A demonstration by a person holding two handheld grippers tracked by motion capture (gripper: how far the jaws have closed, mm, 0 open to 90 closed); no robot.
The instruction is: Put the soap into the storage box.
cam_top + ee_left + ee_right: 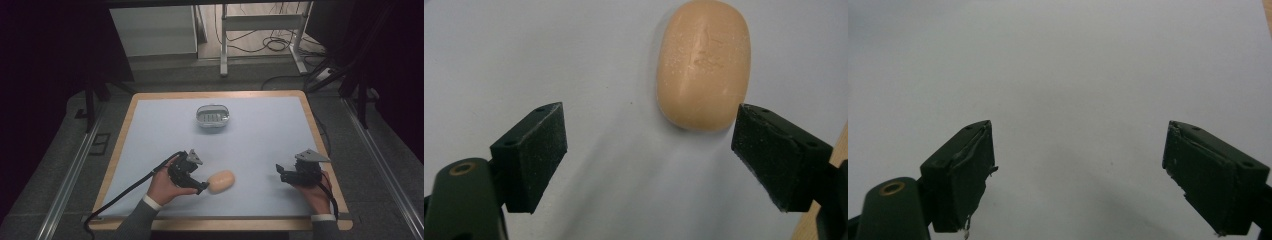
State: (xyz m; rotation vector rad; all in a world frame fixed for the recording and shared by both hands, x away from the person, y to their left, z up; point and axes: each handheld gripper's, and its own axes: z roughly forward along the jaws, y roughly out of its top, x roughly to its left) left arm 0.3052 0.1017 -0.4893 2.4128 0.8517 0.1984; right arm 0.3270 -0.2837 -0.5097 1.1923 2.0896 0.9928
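- Left gripper (204, 188): a black body topped by a grey three-cornered plate, with a black cable trailing off behind it.
- Its pads (531, 155) are black, blocky and rough, with a brass-ringed screw hole below.
- Right gripper (280, 172): the same black build and grey plate; its pads (960, 175) are scuffed, with frayed edges.
- Both arms wear grey sleeves with white cuffs.

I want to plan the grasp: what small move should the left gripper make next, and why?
Probably ease the left gripper forward and slightly toward the soap bar. Its jaws stand open, and the soap lies ahead of them, off-centre near one jaw, not yet between the pads.
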